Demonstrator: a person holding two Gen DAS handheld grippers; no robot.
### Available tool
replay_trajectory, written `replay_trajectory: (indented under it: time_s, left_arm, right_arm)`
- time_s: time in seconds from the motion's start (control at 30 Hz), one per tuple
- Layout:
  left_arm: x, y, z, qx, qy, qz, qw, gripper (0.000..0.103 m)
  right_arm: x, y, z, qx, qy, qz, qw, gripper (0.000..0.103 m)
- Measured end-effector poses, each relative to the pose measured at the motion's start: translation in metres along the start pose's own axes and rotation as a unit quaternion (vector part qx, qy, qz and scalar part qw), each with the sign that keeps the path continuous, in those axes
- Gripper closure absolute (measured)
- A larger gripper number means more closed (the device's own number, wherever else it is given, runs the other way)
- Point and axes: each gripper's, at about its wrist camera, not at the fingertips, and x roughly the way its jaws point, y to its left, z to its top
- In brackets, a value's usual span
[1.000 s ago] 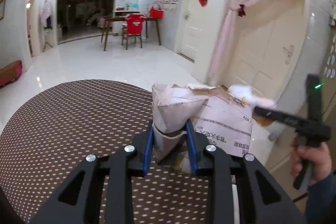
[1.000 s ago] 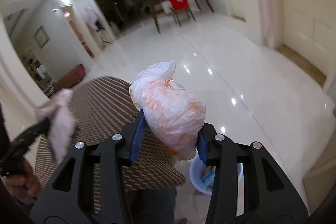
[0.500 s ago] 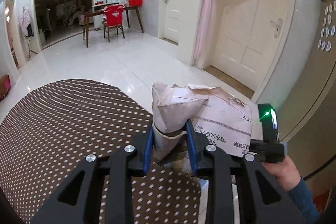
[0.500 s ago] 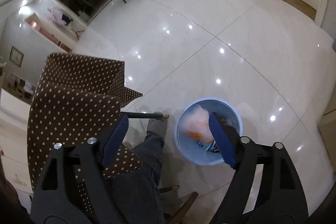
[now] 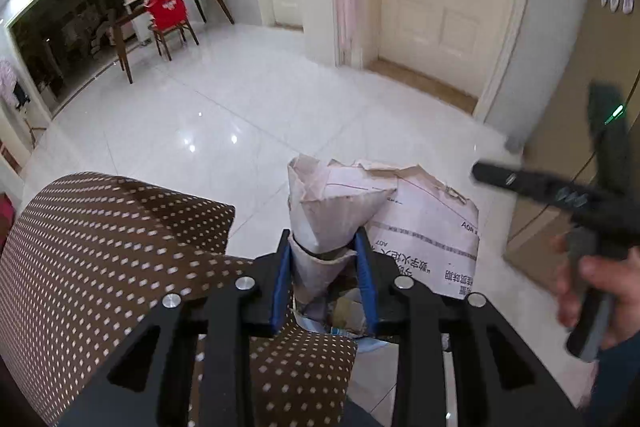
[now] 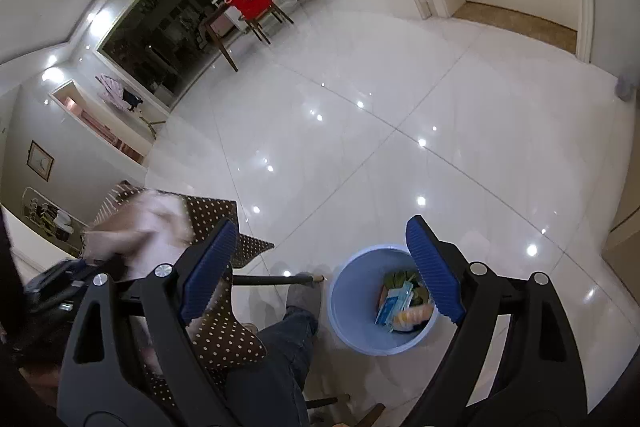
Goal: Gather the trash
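At lower centre of the left view, our left gripper (image 5: 324, 271) pinches a crumpled torn paper parcel (image 5: 384, 223), jaws easing apart for the drop. In the right view, our right gripper (image 6: 320, 271) spreads empty above the round blue plastic bin (image 6: 344, 311), lower centre, holding trash.

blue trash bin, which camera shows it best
The right wrist view: the blue trash bin stands in full on the white floor, its open top showing the trash inside. The left wrist view shows only a sliver of it behind the crumpled paper package.
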Motion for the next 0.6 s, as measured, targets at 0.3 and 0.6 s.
replay_trajectory:
  time_s: [0.3, 0.6]
  left_arm:
    - [0.019, 0.003, 0.002, -0.023, 0.021, 0.012, 0.9994, 0.02]
    - [-0.025, 0.013, -0.01, -0.038, -0.027, 0.036, 0.9983, 0.01]
  right_arm:
    - [-0.002, 0.005, 0.002, -0.004, -0.006, 0.001, 1.0, 0.014]
    - [-0.008, 0.026, -0.005, -0.022, -0.003, -0.018, 1.0, 0.006]
